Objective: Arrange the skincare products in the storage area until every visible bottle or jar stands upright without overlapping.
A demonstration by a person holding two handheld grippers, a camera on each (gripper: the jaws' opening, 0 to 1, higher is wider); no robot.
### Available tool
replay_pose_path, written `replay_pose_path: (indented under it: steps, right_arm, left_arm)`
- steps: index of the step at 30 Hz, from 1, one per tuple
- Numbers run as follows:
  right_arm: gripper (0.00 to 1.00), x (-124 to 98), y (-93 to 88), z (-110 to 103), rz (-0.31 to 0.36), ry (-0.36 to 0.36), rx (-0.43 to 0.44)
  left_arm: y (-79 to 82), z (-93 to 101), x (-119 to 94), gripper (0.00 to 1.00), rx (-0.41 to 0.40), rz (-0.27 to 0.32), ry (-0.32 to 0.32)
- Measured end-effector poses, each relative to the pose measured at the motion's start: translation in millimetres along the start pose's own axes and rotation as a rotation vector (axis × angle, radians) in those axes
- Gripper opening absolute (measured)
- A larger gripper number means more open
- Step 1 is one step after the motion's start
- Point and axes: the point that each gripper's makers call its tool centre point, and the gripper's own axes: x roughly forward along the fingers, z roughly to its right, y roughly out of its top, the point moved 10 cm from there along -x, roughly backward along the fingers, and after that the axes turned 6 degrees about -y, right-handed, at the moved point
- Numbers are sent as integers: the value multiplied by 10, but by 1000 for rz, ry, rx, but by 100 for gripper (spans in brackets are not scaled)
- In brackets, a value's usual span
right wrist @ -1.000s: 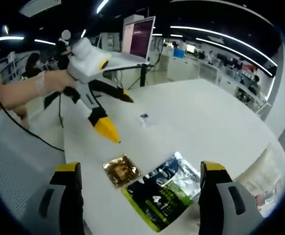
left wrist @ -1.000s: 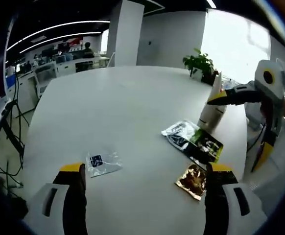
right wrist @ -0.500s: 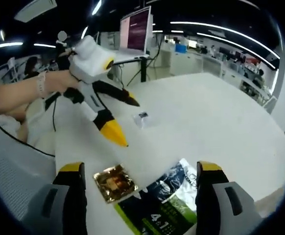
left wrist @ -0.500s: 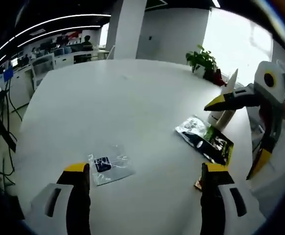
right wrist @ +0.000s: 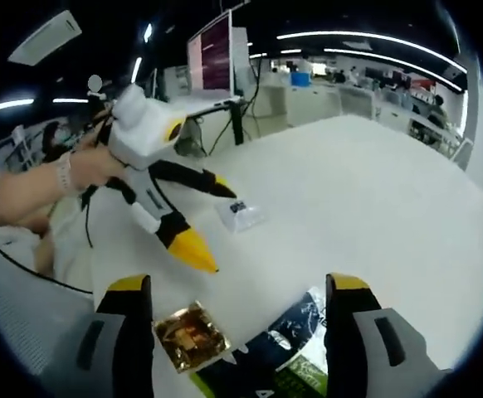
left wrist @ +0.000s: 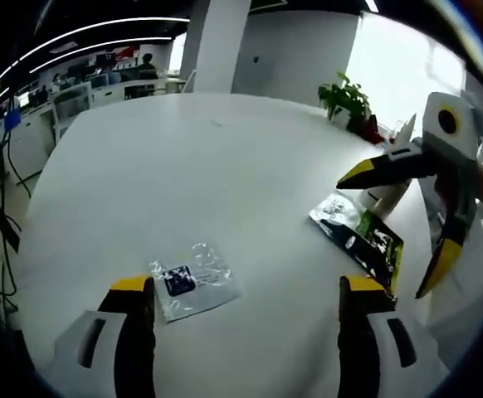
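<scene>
White bottle (left wrist: 388,196) upright at far right of desk (left wrist: 208,182), beside dark-green sachet (left wrist: 364,240) | clear sachet (left wrist: 193,280) near left | gold sachet (right wrist: 190,334) near | left gripper (left wrist: 246,344) jaws apart, empty | right gripper (right wrist: 237,344) jaws apart, empty

A clear sachet (left wrist: 193,280) lies on the white table (left wrist: 208,182) between the left gripper's (left wrist: 246,290) spread fingers (left wrist: 132,327).
</scene>
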Motion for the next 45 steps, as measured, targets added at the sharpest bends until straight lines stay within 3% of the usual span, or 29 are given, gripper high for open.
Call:
replay_pose_path:
  steps: [10, 26, 31, 35, 37, 41, 45]
  right_arm:
    - [69, 201, 98, 190, 32, -9, 137]
    - [51, 822, 164, 139, 43, 73, 382]
    - [50, 933, 161, 103, 30, 69, 401]
    - [49, 955, 138, 105, 20, 66, 406]
    - [48, 954, 136, 114, 25, 61, 415]
    - [48, 968, 142, 132, 30, 58, 437]
    - [50, 965, 143, 114, 31, 58, 437]
  left_arm:
    - [7, -4, 51, 85, 24, -9, -12]
    - [-39, -33, 69, 89, 85, -62, 13]
    - [-34, -50, 37, 88, 68, -53, 24]
    - [40, -23, -7, 87, 63, 27, -19]
    - [84, -12, -6, 87, 114, 42, -19]
    - [66, 44, 81, 90, 167, 4, -48]
    - [33, 40, 132, 90, 167, -20, -42]
